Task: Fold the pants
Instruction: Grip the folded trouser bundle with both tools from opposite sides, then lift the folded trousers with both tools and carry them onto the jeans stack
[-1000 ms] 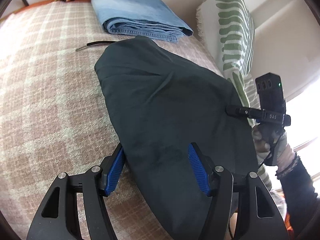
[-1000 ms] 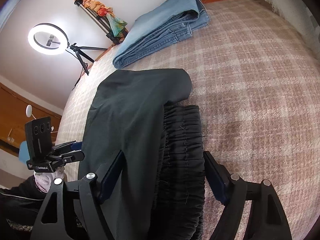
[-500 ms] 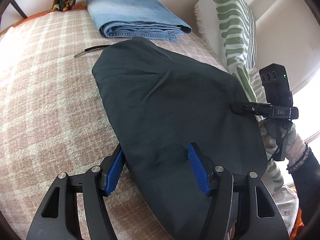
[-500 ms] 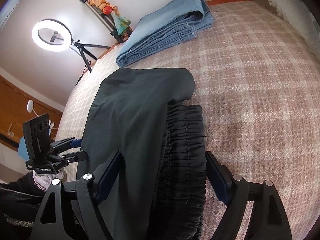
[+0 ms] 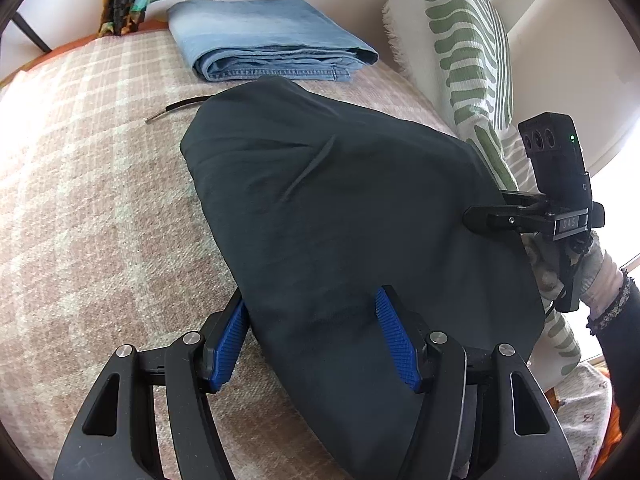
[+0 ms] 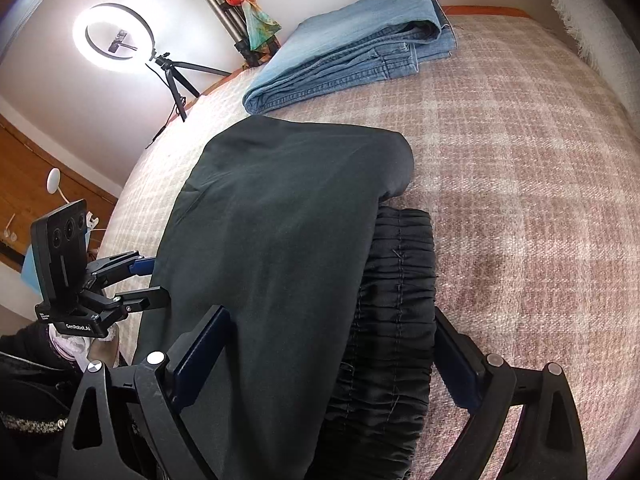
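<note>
Dark pants (image 5: 340,216) lie folded on the plaid bed cover (image 5: 88,200). My left gripper (image 5: 312,332) is open, its blue pads astride the near edge of the pants. My right gripper (image 6: 332,344) is open over the gathered elastic waistband (image 6: 396,292), with the folded leg panel (image 6: 272,232) lying across it. Each gripper shows in the other's view: the right one (image 5: 492,216) at the pants' right edge, the left one (image 6: 148,280) at the left edge. A black drawstring end (image 5: 176,106) sticks out from under the far end.
A folded pair of blue jeans (image 5: 264,56) lies at the far end of the bed, also in the right wrist view (image 6: 352,48). A green-patterned pillow (image 5: 468,52) stands at the right. A ring light on a tripod (image 6: 116,40) stands beyond the bed.
Both grippers have pulled back slightly from the pants and stayed open. The pants have not moved.
</note>
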